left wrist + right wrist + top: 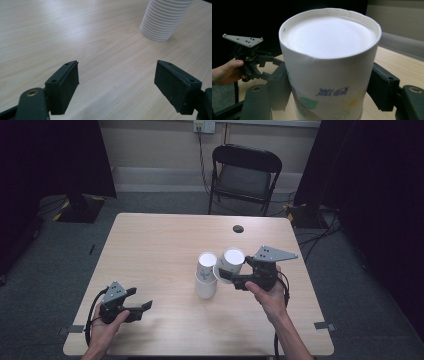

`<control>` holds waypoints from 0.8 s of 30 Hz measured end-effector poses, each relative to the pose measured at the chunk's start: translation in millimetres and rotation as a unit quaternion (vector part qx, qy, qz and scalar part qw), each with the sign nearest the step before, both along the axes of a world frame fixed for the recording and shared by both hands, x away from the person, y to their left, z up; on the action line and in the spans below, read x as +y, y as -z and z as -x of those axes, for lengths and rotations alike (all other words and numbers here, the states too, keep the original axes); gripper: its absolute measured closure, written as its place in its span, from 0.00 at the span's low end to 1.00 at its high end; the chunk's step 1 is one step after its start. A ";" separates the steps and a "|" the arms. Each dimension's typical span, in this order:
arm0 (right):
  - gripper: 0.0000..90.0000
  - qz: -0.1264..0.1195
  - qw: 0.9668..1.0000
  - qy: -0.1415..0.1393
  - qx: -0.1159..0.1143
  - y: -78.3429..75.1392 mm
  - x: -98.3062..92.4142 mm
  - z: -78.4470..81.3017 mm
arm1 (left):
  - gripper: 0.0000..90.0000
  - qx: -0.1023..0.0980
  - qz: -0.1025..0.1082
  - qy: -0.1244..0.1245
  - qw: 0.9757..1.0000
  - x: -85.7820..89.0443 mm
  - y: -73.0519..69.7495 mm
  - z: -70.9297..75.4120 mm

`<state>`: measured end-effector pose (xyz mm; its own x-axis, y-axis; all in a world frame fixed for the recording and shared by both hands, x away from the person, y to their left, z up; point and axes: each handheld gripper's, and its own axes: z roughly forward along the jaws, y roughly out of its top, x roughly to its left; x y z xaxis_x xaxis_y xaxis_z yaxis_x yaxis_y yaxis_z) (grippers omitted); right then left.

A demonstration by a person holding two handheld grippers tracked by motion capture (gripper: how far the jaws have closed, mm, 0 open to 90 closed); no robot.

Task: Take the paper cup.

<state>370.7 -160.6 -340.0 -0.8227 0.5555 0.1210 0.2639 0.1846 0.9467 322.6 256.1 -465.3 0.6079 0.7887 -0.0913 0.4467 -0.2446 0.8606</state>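
White paper cup [329, 72]: held upside down in the right gripper [235, 276], flat bottom facing the camera in the right gripper view, a rolled seam around that end.
Print on cup: blue characters low on the wall, with a green leaf shape to one side and a faint yellow patch to the other; the lettering reads inverted.
Dent: a small crease in the wall just under the bottom seam, on the side facing the right gripper view.
Cup place: lifted off the table [150, 250], right of centre, just beside the top of the cup stack [206, 276] and to its right.
Right gripper: both black pads pinch the cup's wall from opposite sides, low on its body.
Cup stack: white cups nested upside down, standing on the table near its middle; many rolled rims show as ribs at the base in the left gripper view [163, 20]; a green mark on the upper cup.
Left gripper [142, 307]: at the near left of the table, well apart from the stack, jaws spread wide with bare wood between them.
Table: pale wood grain, a dark round hole [238, 228] near the far edge.
Chair [245, 177]: black, folding, beyond the table's far side.
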 end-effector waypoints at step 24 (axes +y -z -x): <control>0.33 -0.026 0.995 -0.018 0.093 30.6 -11.4 19.7 | 0.31 -0.106 -0.006 0.107 0.989 -79.5 -33.5 16.5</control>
